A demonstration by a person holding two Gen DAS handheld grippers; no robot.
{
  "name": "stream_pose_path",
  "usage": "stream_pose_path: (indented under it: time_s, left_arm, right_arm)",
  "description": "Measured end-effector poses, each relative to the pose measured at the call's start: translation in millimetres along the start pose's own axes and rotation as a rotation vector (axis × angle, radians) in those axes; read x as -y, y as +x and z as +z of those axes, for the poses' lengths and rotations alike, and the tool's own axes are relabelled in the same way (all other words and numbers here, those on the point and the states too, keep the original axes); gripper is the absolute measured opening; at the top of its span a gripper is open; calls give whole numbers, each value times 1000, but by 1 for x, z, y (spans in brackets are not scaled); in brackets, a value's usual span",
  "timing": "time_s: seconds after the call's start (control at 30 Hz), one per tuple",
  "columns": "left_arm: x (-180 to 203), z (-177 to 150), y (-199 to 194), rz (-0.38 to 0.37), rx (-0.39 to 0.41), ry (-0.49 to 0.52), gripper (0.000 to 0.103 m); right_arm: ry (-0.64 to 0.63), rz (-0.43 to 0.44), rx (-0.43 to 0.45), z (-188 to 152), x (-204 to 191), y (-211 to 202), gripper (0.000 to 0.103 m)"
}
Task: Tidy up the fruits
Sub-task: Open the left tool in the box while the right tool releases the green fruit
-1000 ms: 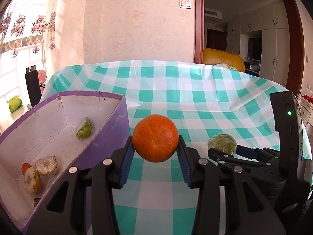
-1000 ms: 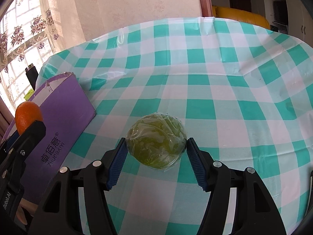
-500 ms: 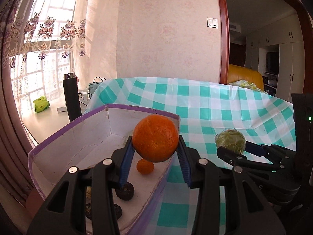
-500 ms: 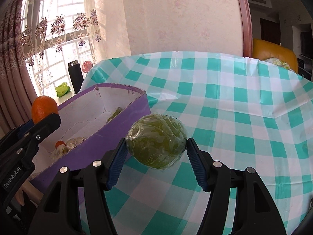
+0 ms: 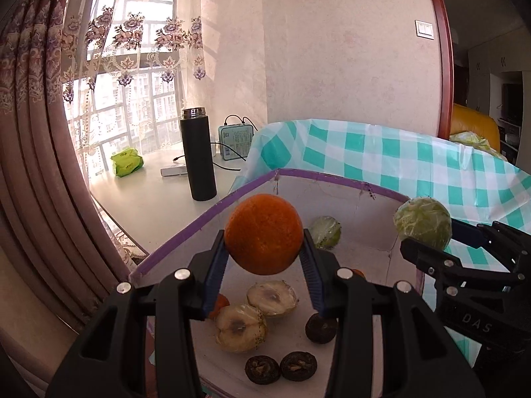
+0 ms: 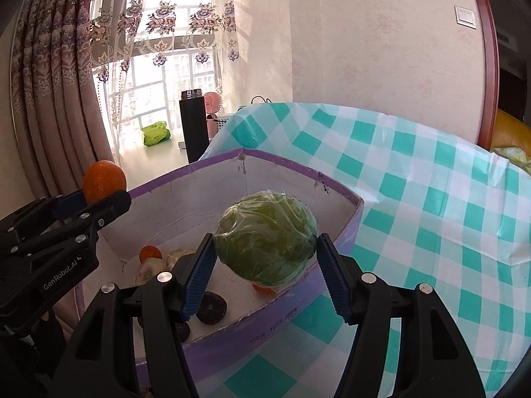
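My left gripper [image 5: 264,253] is shut on an orange [image 5: 264,233] and holds it above the purple box [image 5: 186,232]. My right gripper [image 6: 265,253] is shut on a green fruit wrapped in clear film [image 6: 265,237], over the box's near right wall [image 6: 345,229]. In the left wrist view the right gripper [image 5: 428,243] shows at the right with the wrapped green fruit [image 5: 422,223]. The left gripper [image 6: 96,200] with the orange [image 6: 104,180] shows at the left of the right wrist view. Inside the box lie a wrapped green fruit [image 5: 327,232], two pale halved fruits [image 5: 240,328], small oranges and several dark round pieces [image 5: 262,369].
The box stands on a table with a teal and white checked cloth [image 6: 431,199]. Behind it a white sill [image 5: 139,192] carries a black flask [image 5: 198,154], a green packet [image 5: 127,164] and a small teal tin [image 5: 234,141]. Curtains [image 5: 39,132] hang at the left.
Both grippers have swung left and risen with their fruits, from over the cloth to over the box. The box's inside and the window now fill the views.
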State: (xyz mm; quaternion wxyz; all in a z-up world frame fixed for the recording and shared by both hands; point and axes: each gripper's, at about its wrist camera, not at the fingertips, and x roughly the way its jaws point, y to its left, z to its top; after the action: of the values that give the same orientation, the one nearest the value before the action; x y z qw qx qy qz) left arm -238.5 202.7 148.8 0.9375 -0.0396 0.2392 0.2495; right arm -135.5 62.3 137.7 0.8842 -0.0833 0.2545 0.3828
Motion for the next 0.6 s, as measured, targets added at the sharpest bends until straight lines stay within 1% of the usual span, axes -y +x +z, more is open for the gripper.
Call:
stream_pose_path:
  time_s: [0.07,0.17,0.23,0.33,0.37,0.47,0.53,0.6]
  left_arm:
    - [-11,0,10,27,-37,-16,43]
    - [-19,-2,25,69,-100,5,43]
    - [-23,-5,37,80,-154,17,43]
    - [-26,-10,54,81,-238,19,43]
    - [-26,-11,60,74,-271,25,44]
    - [-22,-14,79,41,-372,49,44]
    - [-20,-17,90,24,-434,52,44]
    - [-21,-17,95,13,-465,42,44]
  right_arm:
    - [-5,14,-13,8,-5,10,61]
    - [-37,16,-42,18,-14,26,61]
    - [-71,15,-86,22,-20,39,61]
    - [-145,-13,-177,24,-31,65,61]
    - [-169,-29,-220,23,-34,74,61]
    - [-195,-26,-350,17,-36,102,61]
    - [-215,-40,-435,11,-37,117,61]
    - [-255,-52,-476,6,-40,126,61]
